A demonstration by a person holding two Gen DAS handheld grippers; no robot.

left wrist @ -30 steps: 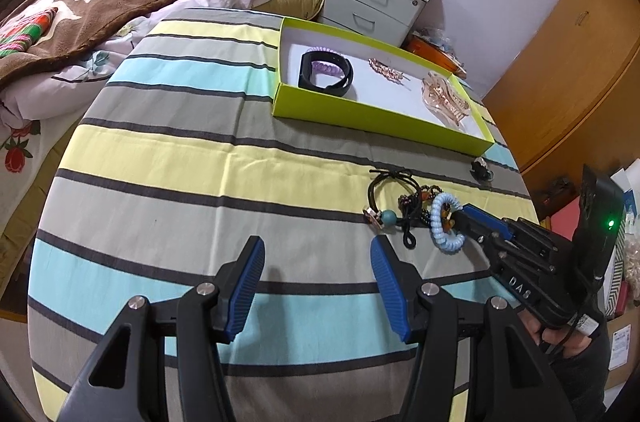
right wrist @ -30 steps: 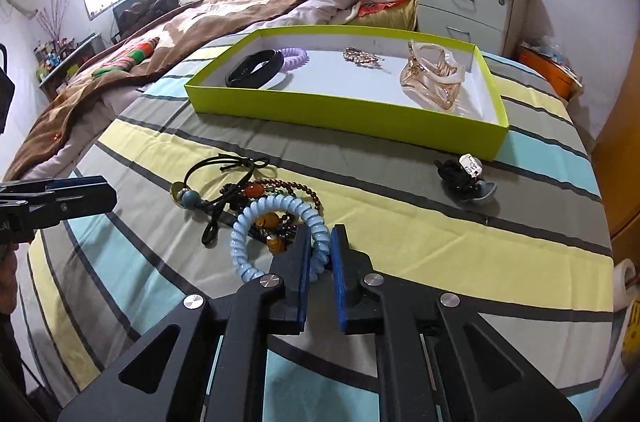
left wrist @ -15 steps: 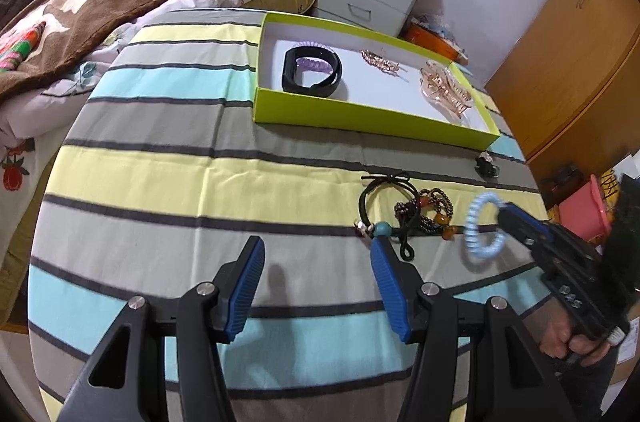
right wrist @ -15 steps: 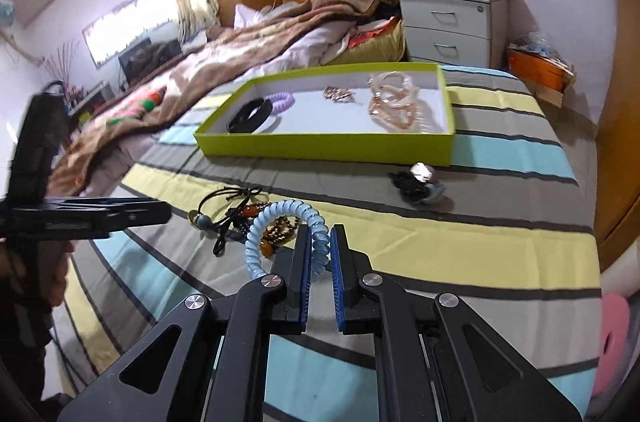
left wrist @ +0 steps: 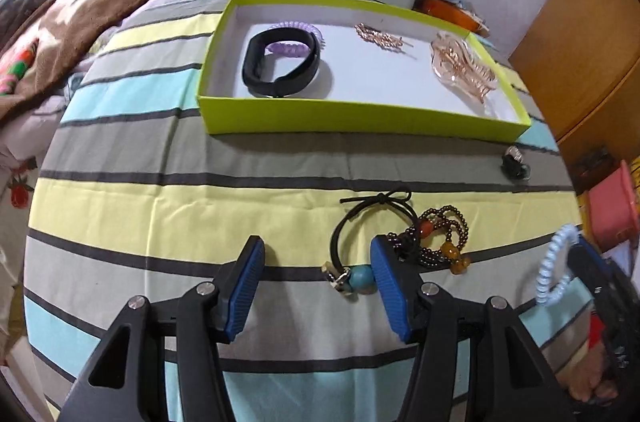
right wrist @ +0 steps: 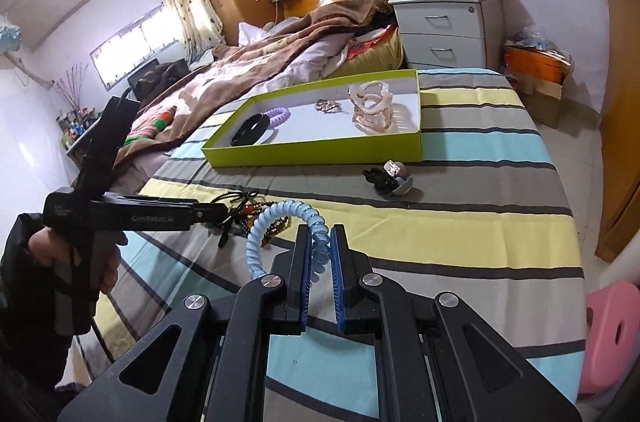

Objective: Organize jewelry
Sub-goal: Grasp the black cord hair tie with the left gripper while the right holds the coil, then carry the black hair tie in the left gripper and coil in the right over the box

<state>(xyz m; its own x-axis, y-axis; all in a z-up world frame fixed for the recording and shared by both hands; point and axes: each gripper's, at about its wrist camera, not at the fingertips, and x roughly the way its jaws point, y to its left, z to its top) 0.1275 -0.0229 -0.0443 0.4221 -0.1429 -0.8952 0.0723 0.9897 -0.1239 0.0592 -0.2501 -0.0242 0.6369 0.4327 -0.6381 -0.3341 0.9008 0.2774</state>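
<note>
Left wrist view: left tongs [left wrist: 316,286] are hanging released over the striped counter [left wrist: 160,206], near side of the lime-green cardboard tray [left wrist: 360,122]; nothing between the pads.

Right wrist view: right tongs [right wrist: 319,254] are clenching the pale-blue spiral coil hair tie [right wrist: 276,222], lifted off the counter, short of the tray. Loop is standing upright, arching left. Risk: the springy coil is being held by one strand, so it may slip free.

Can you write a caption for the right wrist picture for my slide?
Right gripper holds a blue coil tie above the striped cloth, green tray ahead.
</note>
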